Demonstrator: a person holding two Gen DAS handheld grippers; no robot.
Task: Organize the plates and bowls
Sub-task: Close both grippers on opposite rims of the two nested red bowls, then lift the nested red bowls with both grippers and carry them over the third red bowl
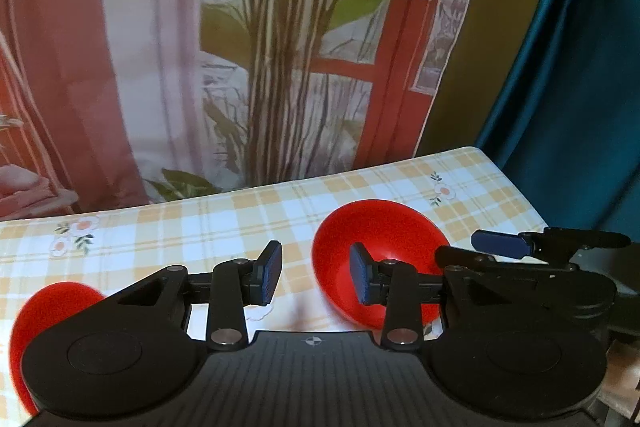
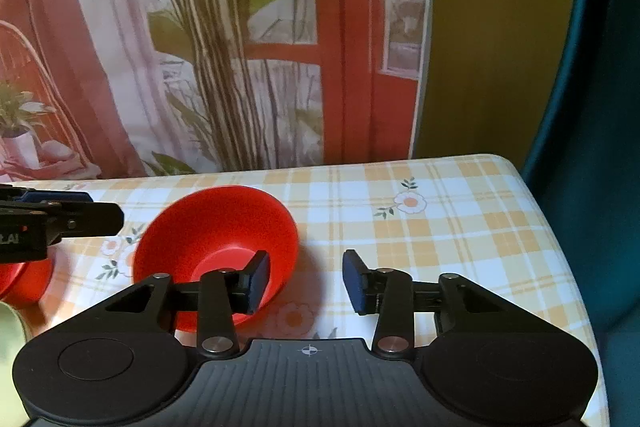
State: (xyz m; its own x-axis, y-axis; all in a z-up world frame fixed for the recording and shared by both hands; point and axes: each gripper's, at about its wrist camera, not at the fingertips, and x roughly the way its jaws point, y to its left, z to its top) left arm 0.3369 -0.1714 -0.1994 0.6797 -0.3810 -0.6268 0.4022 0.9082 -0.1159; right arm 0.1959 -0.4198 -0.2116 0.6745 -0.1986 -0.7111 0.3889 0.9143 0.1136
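We see a red bowl [image 2: 216, 251] on the checked table [image 2: 460, 227], at ten o'clock of the right gripper [image 2: 306, 283]; both grippers (left [image 1: 316, 275] too) stand apart, empty. It looks light, stiff, slick plastic: pinch the rim.

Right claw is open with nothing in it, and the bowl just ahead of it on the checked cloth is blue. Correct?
Not quite: the bowl is red, not blue, as the right wrist view shows. The rest holds: the right claw is open with nothing between its pads, and the bowl sits on the checked cloth just ahead of it.
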